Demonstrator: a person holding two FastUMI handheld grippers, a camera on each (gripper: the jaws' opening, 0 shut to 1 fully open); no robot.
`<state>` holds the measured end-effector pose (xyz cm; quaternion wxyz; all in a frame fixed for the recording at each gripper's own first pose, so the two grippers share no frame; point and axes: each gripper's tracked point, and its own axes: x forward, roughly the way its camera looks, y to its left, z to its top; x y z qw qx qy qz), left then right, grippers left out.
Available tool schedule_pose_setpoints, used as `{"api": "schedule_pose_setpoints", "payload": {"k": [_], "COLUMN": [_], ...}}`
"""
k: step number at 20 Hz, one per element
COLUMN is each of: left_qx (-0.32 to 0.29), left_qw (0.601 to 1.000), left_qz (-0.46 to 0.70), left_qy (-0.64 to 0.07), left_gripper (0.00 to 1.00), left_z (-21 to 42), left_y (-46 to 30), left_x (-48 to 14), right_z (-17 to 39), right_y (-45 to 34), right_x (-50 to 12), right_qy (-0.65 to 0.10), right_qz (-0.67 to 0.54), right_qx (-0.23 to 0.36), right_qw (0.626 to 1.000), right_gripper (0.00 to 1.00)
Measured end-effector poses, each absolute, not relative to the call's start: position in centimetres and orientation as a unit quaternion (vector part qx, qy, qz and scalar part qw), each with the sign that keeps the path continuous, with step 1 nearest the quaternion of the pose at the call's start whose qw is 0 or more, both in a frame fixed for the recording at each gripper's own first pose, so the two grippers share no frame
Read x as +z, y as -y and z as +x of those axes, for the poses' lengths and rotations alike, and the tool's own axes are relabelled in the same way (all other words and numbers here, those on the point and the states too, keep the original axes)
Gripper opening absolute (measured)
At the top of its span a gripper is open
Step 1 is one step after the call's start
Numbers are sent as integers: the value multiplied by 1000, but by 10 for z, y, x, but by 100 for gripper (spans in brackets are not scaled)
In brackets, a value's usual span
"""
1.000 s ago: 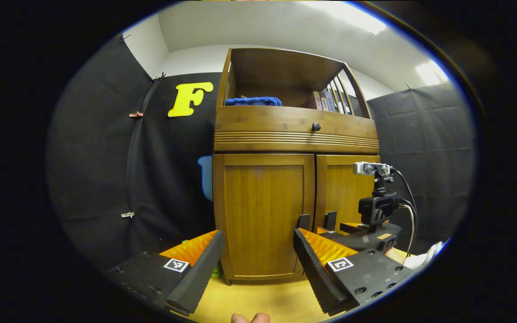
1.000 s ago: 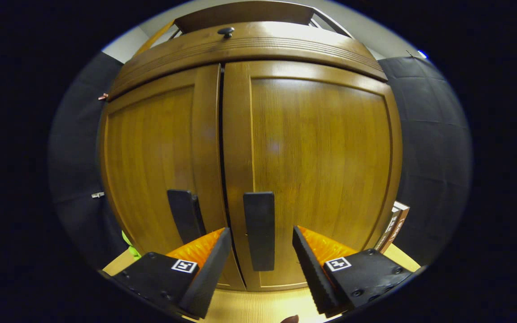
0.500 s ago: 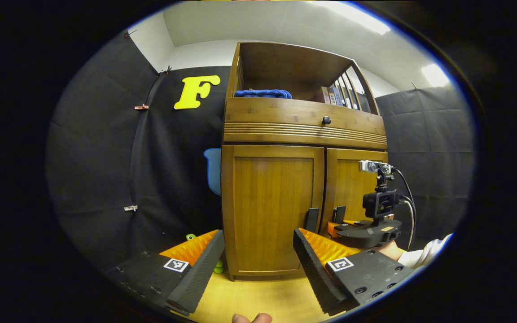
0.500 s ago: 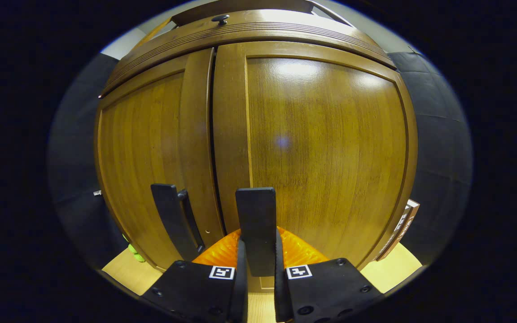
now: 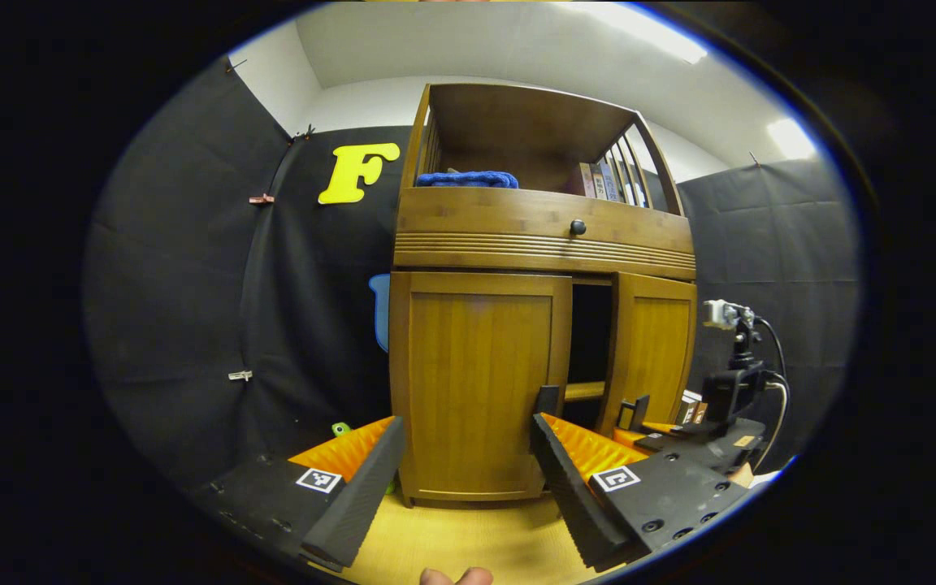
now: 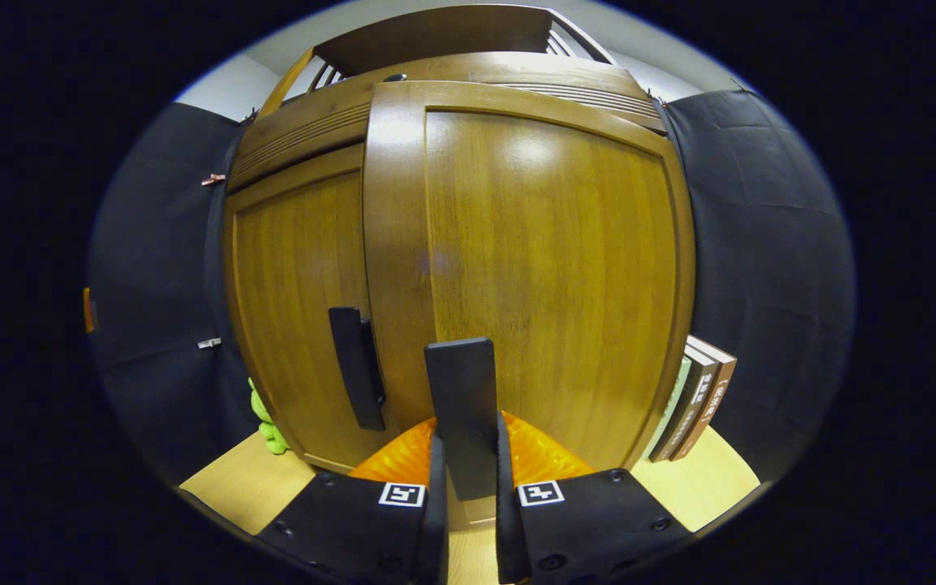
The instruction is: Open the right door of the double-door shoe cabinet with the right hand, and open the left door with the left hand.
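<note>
In the left gripper view, your left gripper [image 5: 464,471] hangs spread before the shut left door [image 5: 480,382], while the right door [image 5: 653,349] beside it stands ajar, its edge turned outward. In the right gripper view, your right gripper [image 6: 465,508] pinches the upright right handle [image 6: 461,414]; pull in a steady arc about the hinge, squeezing evenly.

A staged booth made to look like a home corner, not a lived-in room. Black cloth [image 5: 184,268] hangs as walls behind and on both sides of the wooden shoe cabinet [image 5: 533,244], fastened with small clips [image 5: 260,199]; above it run a plain white wall and ceiling light panels [image 5: 789,138]. The cabinet stands on a pale wooden floor [image 5: 452,544]. Household props furnish it: a blue folded cloth [image 5: 466,179] and books [image 5: 602,180] in its open top shelf, more books [image 6: 699,398] leaning at its right side.
</note>
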<state>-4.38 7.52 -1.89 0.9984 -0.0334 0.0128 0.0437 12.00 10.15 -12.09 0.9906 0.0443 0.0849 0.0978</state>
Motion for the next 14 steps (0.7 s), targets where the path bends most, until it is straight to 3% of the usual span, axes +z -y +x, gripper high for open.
{"api": "schedule_pose_setpoints", "payload": {"k": [14], "left_qx": [46], "left_qw": [998], "left_qz": [-34], "left_qy": [-8], "left_gripper": [96], "left_z": [-26], "left_y": [18], "left_x": [-9], "right_z": [36], "right_y": [4], "right_x": [-119], "right_qy": [-110], "right_qz": [43], "right_qx": [127], "right_qw": [985], "right_gripper": [26]}}
